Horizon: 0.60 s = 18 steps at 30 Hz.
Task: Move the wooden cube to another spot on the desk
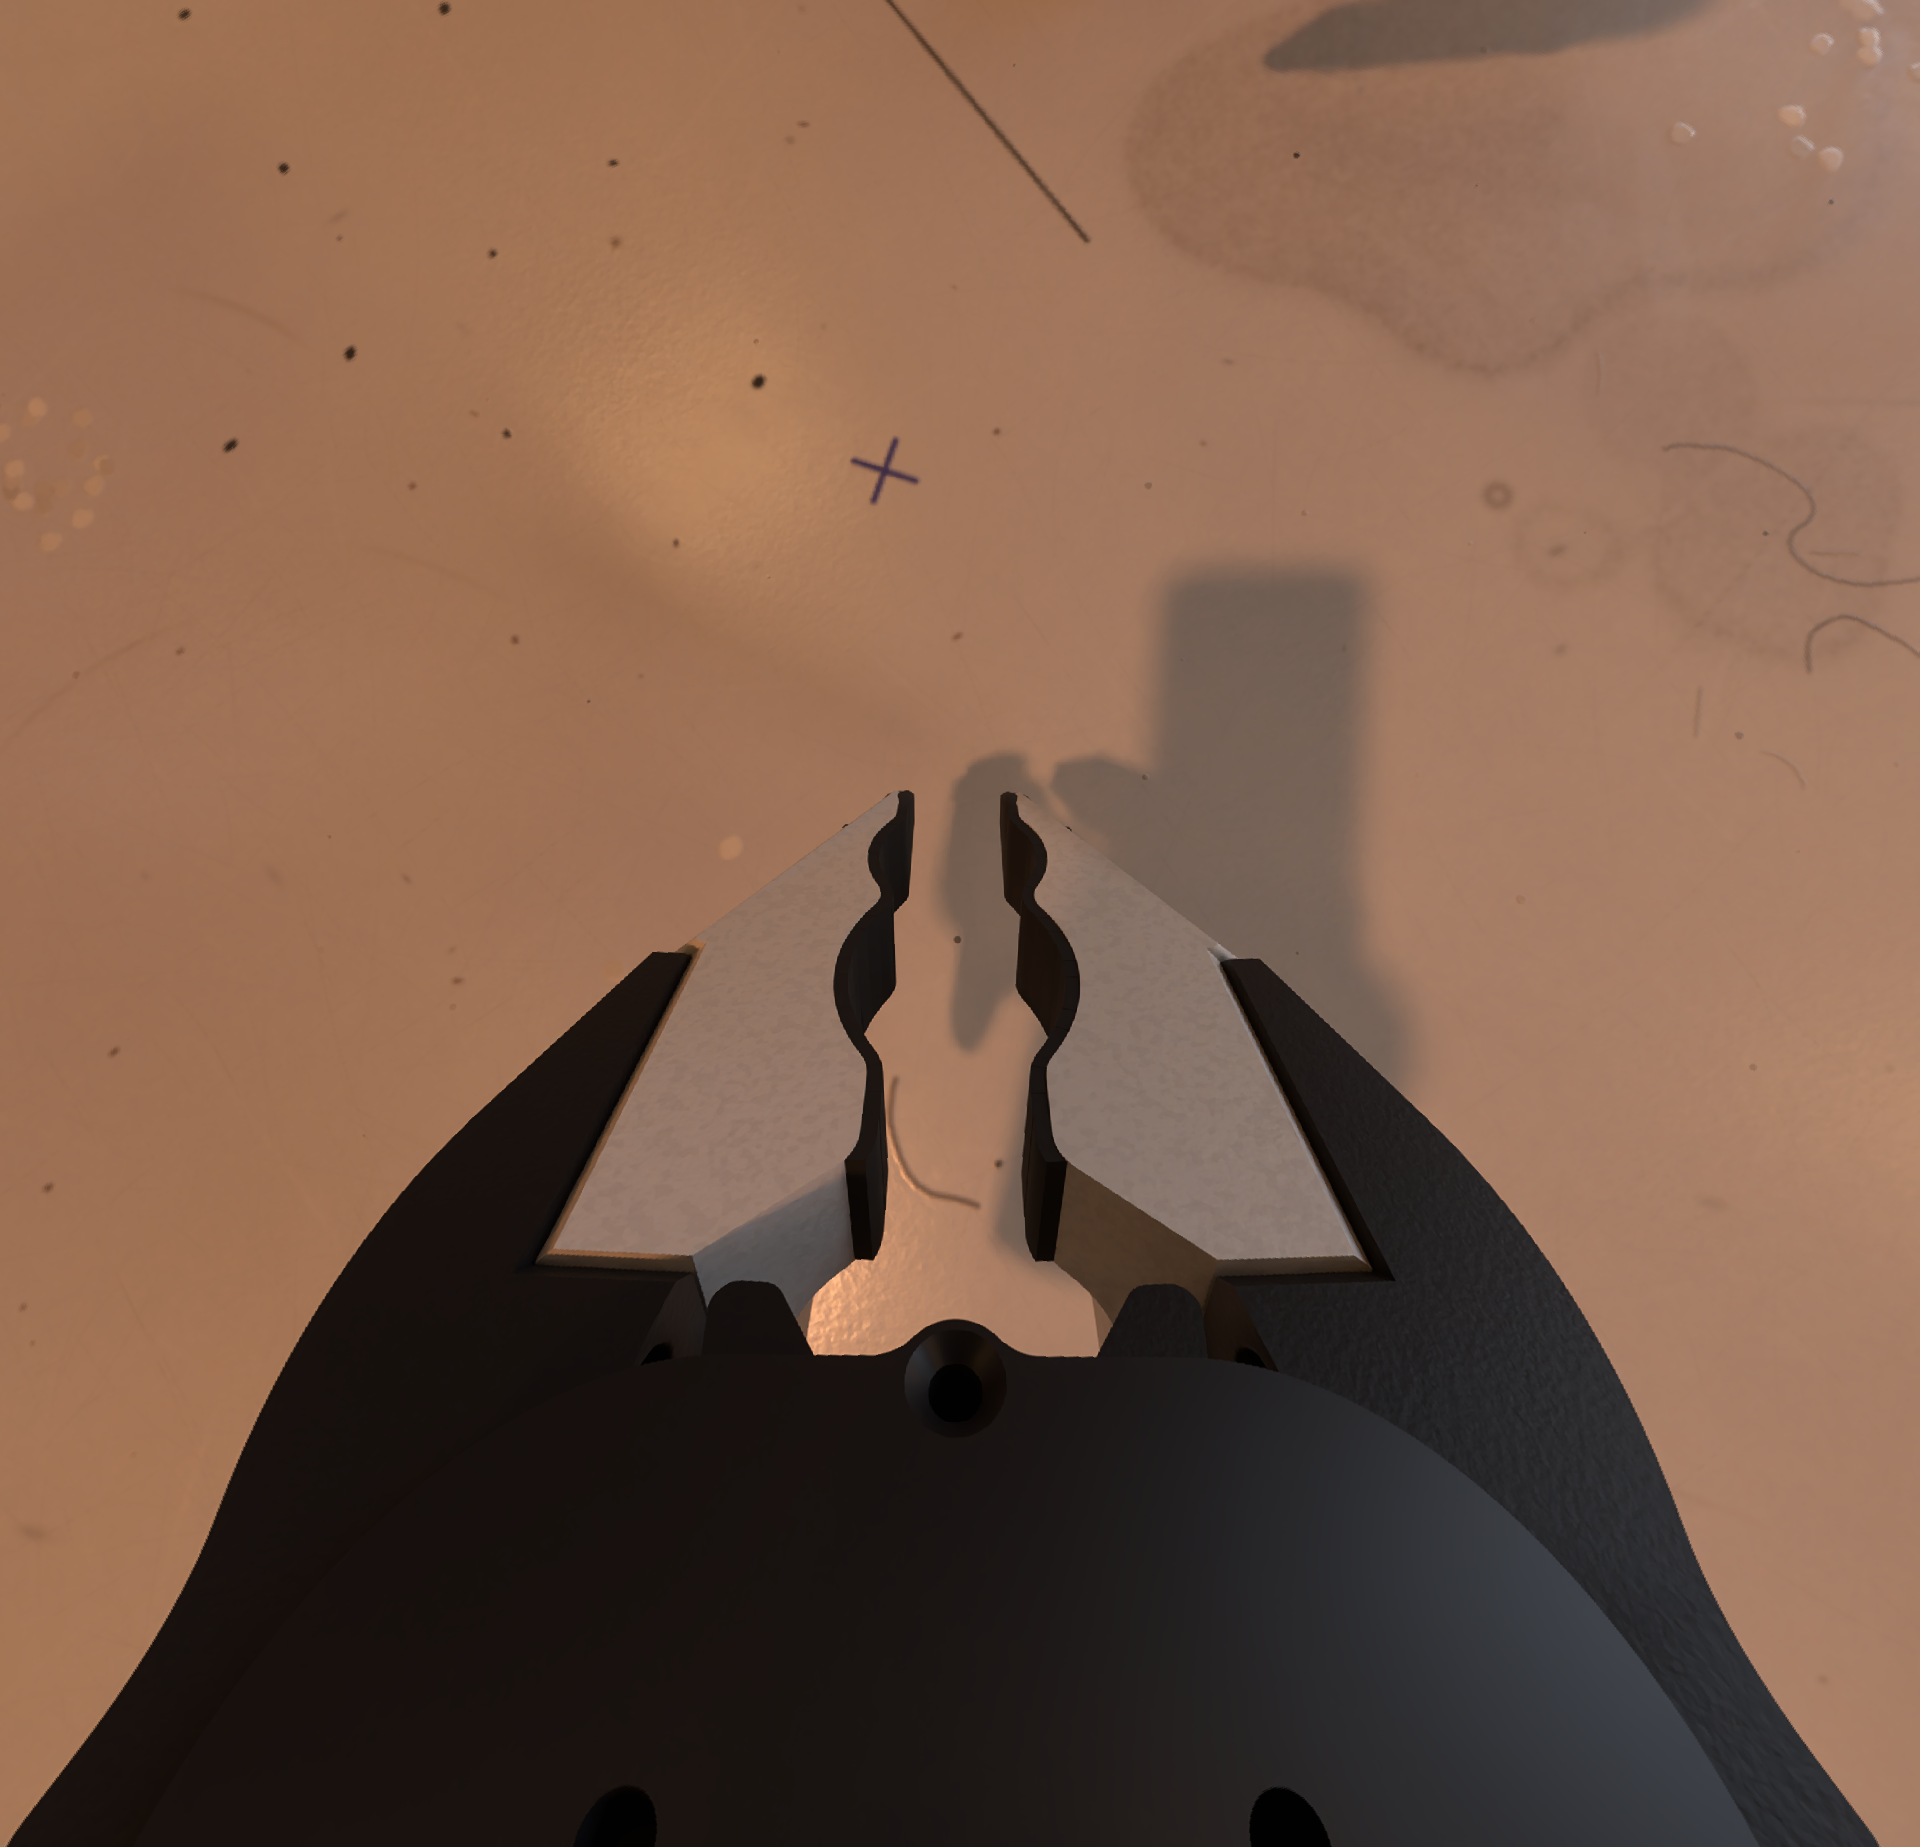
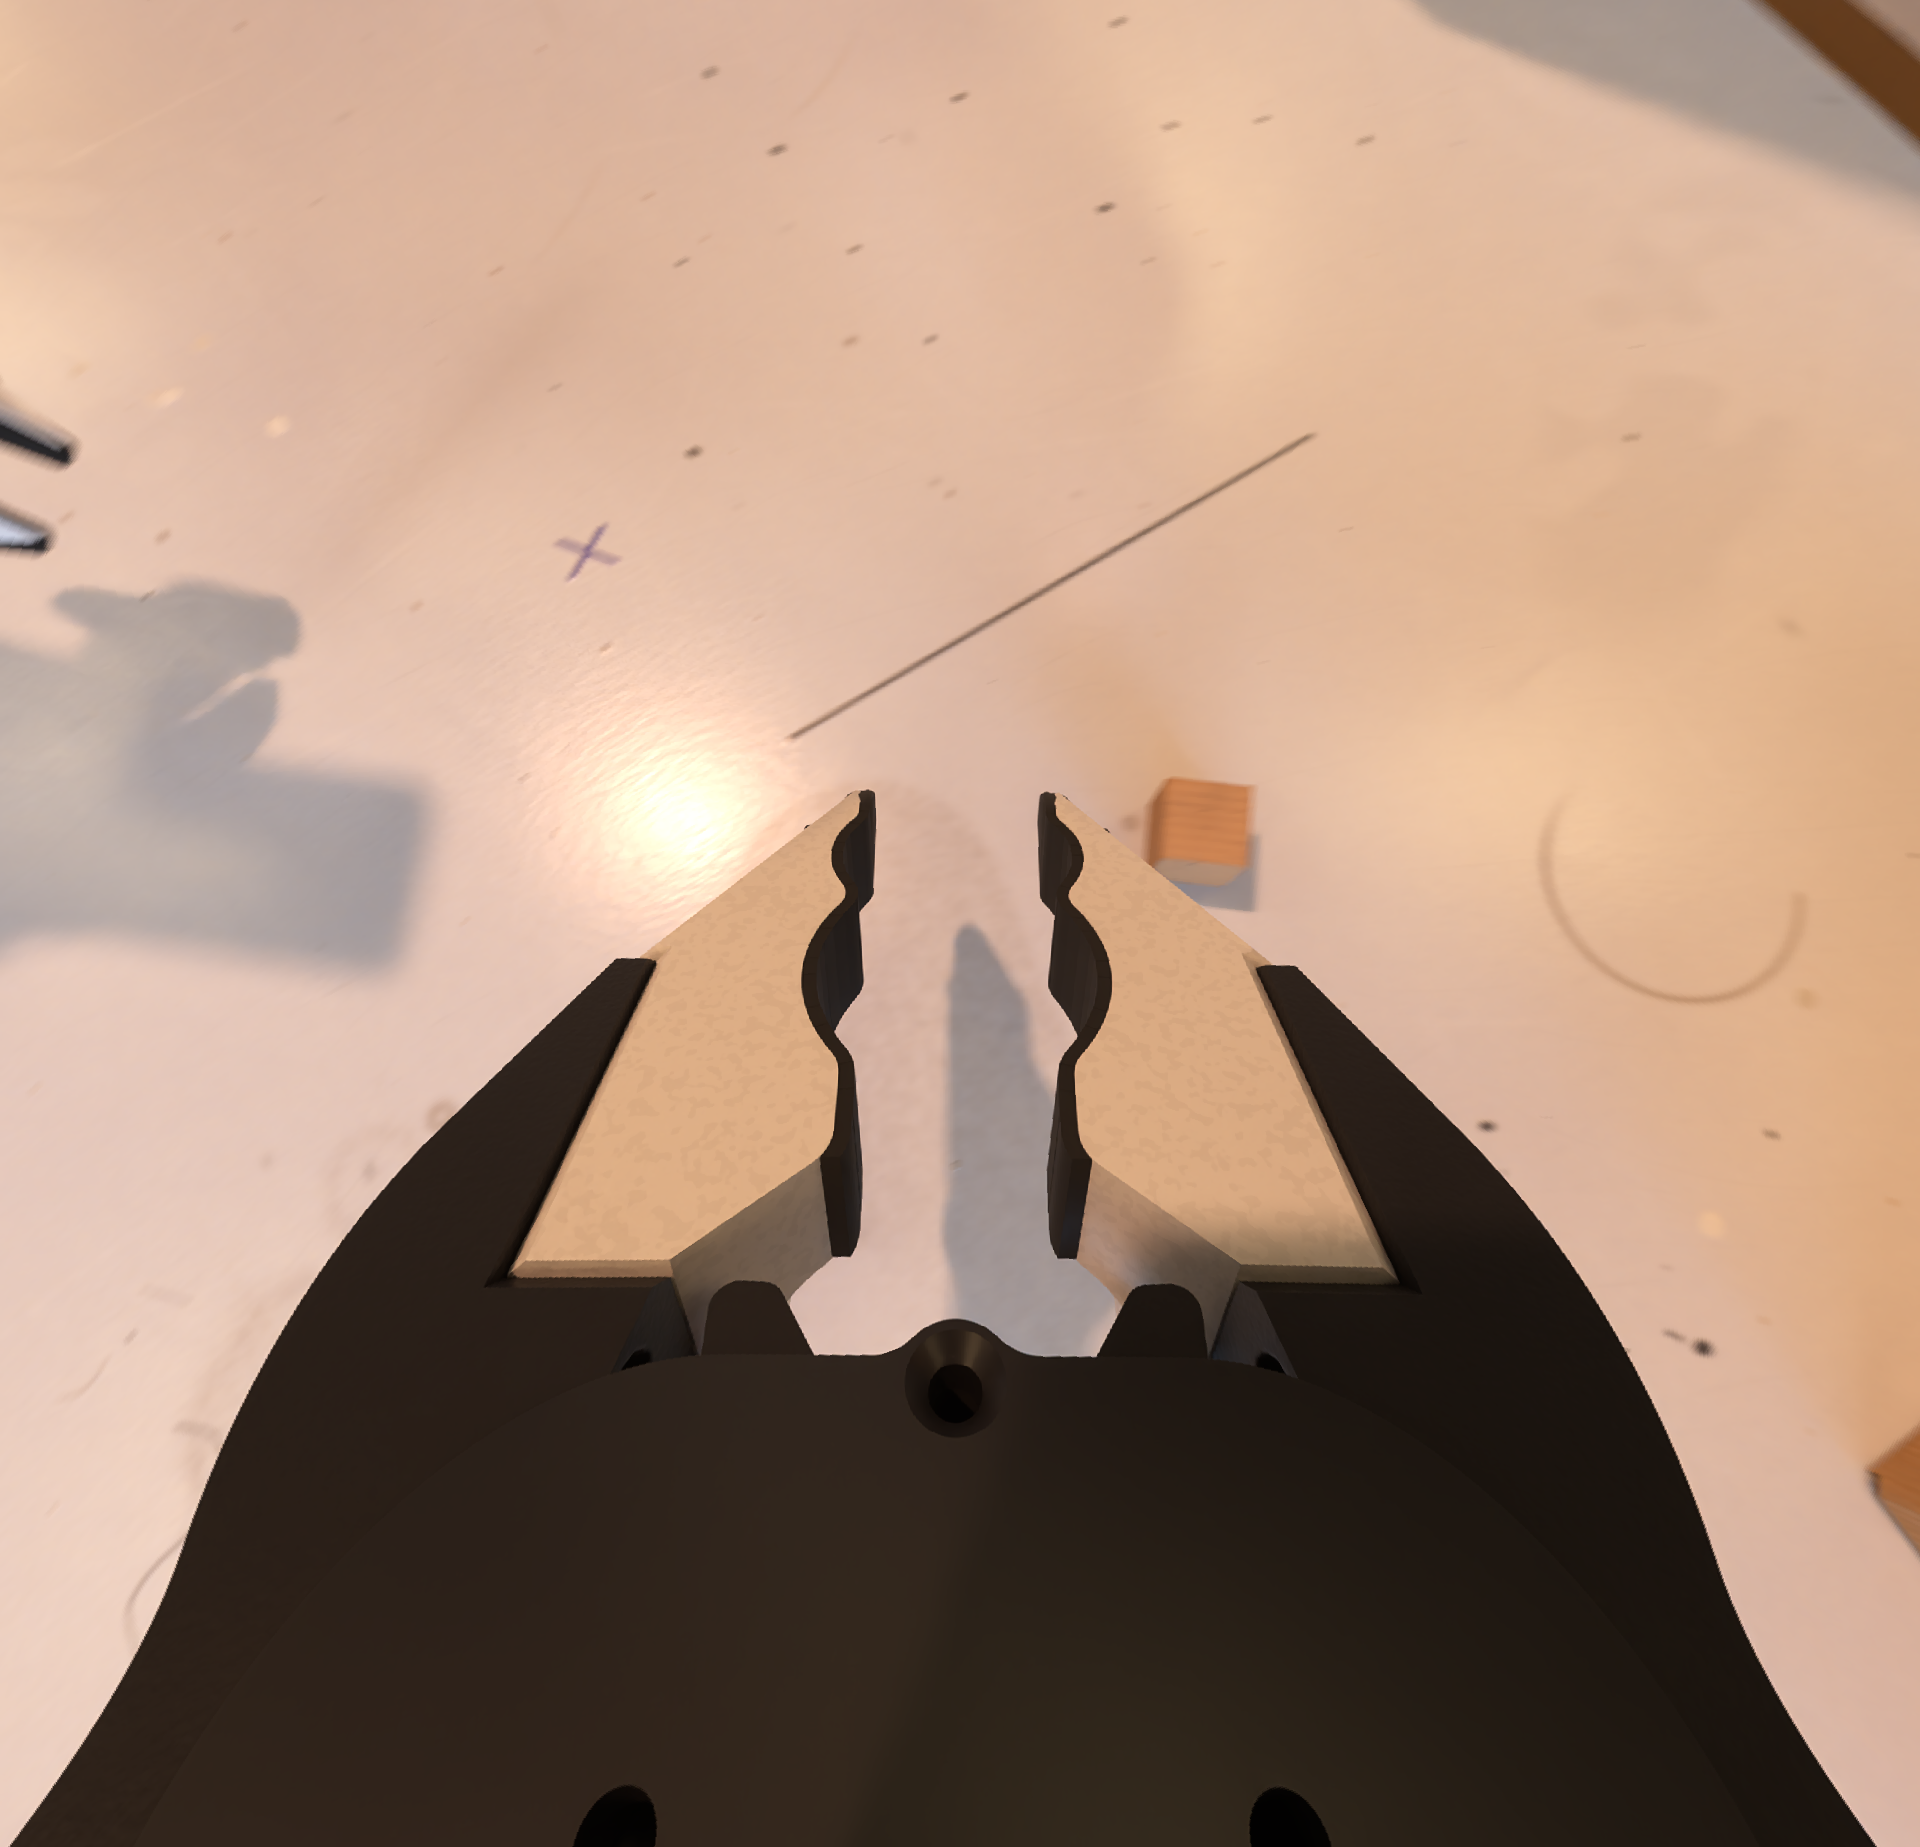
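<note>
The small wooden cube [image 2: 1200, 826] sits on the pale desk [image 2: 935, 239], just right of my right gripper's right fingertip and a little beyond it. My right gripper [image 2: 956, 800] is open and empty, hovering above the desk with the cube outside its jaws. My left gripper [image 1: 957, 798] is empty, its jaws a narrow gap apart, above bare desk [image 1: 520, 758]. The cube does not show in the left wrist view. The left gripper's fingertips [image 2: 31, 488] show at the left edge of the right wrist view.
A small pen cross [image 1: 883, 469] and a thin dark line [image 1: 956, 83] mark the desk, and both show in the right wrist view [image 2: 587, 550] [image 2: 1049, 587]. Another wooden piece [image 2: 1896, 1496] sits at the right edge. A wooden strip [image 2: 1808, 10] crosses the top right corner.
</note>
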Tool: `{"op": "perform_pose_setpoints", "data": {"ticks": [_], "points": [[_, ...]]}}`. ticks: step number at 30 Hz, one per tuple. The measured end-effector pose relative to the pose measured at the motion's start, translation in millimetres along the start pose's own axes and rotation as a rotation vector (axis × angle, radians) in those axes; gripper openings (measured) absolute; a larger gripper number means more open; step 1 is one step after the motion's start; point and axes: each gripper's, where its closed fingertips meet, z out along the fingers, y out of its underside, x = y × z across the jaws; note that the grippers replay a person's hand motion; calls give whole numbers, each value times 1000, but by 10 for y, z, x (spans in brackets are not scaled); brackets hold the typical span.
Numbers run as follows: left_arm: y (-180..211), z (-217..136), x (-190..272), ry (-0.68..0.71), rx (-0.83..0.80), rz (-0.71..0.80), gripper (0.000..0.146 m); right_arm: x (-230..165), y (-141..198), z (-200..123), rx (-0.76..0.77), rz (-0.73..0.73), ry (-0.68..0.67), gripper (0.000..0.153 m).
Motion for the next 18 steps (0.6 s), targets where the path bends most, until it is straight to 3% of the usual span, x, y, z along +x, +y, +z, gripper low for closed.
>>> {"op": "perform_pose_setpoints", "data": {"ticks": [8,18], "points": [[2,7,-56,0,-3,5,17,-635,363,57,-72,-88,-182,31],[-13,-89,-183,-34,1,6,17,-806,479,83,-91,-145,-212,29]]}}
